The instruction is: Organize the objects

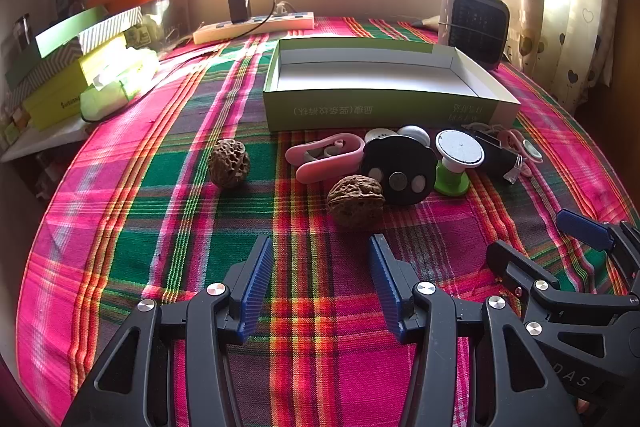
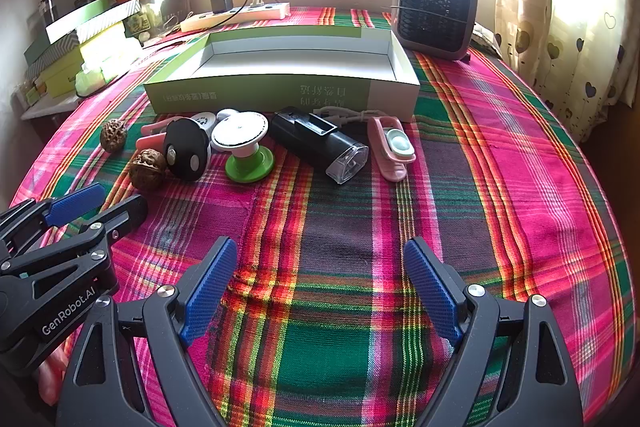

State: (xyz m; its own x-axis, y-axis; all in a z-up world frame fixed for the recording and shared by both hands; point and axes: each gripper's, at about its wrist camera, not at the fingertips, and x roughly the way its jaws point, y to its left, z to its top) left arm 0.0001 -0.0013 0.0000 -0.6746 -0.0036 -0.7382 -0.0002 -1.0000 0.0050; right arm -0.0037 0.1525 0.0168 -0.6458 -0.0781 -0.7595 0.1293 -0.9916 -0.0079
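Both your grippers hang over the plaid cloth (image 2: 500, 131), angled down, nothing in either. Your left gripper (image 1: 320, 247) has its blue pads spread, only cloth between them. Your right gripper (image 2: 320, 247) is spread wider still, also over bare cloth, and it sits just beside the left one.

Ahead of you the box (image 1: 384, 109) lies open and empty, white inside, green outside, its long side facing you. The clutter waits in a row along its near wall.

From your left camera: one walnut (image 1: 229, 163) sits alone on a green square, well apart from the rest. A second walnut (image 1: 355, 201) lies nearest your left pads, touching the black disc (image 1: 400, 169) with three round buttons. Left of the disc is a pink clip (image 1: 326, 161). Right of it stands a green spool (image 1: 454, 163) with a white top, tilted.

From your right camera: the black lamp (image 2: 316, 141) with a clear tip lies on its side, tip toward you, just right of the spool. A second pink clip (image 2: 394, 147) lies beside it, and a white cable (image 2: 348, 115) is bunched against the box wall behind them.

Further back, a fan (image 2: 436, 13) stands by the box's far right corner and a power strip (image 2: 236, 15) lies along the wall. Boxes (image 1: 76, 67) are stacked off to the left.
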